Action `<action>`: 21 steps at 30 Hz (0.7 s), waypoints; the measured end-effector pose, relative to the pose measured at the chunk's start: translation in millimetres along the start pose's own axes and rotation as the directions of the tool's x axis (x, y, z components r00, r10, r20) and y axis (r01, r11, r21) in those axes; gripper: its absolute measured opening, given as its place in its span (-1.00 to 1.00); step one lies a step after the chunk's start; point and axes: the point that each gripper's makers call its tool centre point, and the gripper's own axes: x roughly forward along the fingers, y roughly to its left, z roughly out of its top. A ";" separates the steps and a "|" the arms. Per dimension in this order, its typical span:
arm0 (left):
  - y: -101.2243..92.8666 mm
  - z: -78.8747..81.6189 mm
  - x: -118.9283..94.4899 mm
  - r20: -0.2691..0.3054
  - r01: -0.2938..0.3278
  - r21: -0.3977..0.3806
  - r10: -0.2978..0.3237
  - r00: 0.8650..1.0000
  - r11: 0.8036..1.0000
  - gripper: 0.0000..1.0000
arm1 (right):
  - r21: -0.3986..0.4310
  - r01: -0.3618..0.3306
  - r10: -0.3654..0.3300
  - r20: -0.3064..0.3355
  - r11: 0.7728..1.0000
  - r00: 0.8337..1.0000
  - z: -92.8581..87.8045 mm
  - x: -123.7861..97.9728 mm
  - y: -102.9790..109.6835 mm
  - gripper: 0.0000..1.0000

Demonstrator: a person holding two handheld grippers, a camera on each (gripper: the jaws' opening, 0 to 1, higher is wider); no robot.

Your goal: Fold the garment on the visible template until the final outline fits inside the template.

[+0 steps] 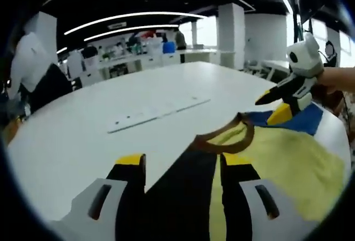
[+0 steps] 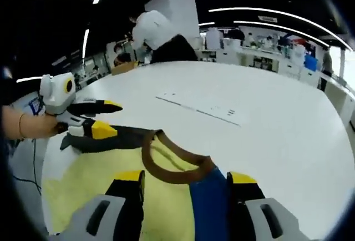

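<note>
A yellow garment [image 1: 277, 163] with a brown collar [image 1: 222, 144] lies on the white round table [image 1: 83, 130]. It has one black shoulder part [image 1: 183, 196] and one blue shoulder part [image 1: 299, 121]. My left gripper [image 1: 183, 162] is open, its jaws wide apart on either side of the black part. In the right gripper view, my right gripper [image 2: 187, 179] is open in the same way, with the blue part [image 2: 208, 207] between its jaws. The collar [image 2: 166, 171] stands up a little. There my left gripper [image 2: 109, 119] hovers at the black part [image 2: 127, 138]. My right gripper [image 1: 265, 112] sits at the blue part.
A long narrow strip with small marks [image 1: 155, 110] runs across the tabletop beyond the garment. A person's hand [image 2: 22, 124] holds the left gripper. Desks with people [image 1: 138, 49] and a white pillar [image 1: 230, 30] stand behind the table. The table edge [image 2: 44, 157] is close to the garment.
</note>
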 end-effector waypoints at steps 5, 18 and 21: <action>-5.8 4.7 -12.0 0.018 0.031 -0.014 -0.031 0.999 0.999 0.38 | 0.014 -0.043 0.043 -0.002 0.999 0.999 1.0 -11.5 14.0 0.55; -24.3 16.8 -52.8 0.067 0.085 -0.022 -0.084 0.994 0.996 0.81 | 0.011 -0.124 0.124 -0.011 0.992 0.992 -5.2 -50.7 42.1 0.87; -29.8 13.8 -63.6 0.061 0.101 -0.007 -0.100 0.993 0.995 0.87 | 0.019 -0.144 0.144 -0.015 0.989 0.989 -11.6 -61.8 50.2 0.89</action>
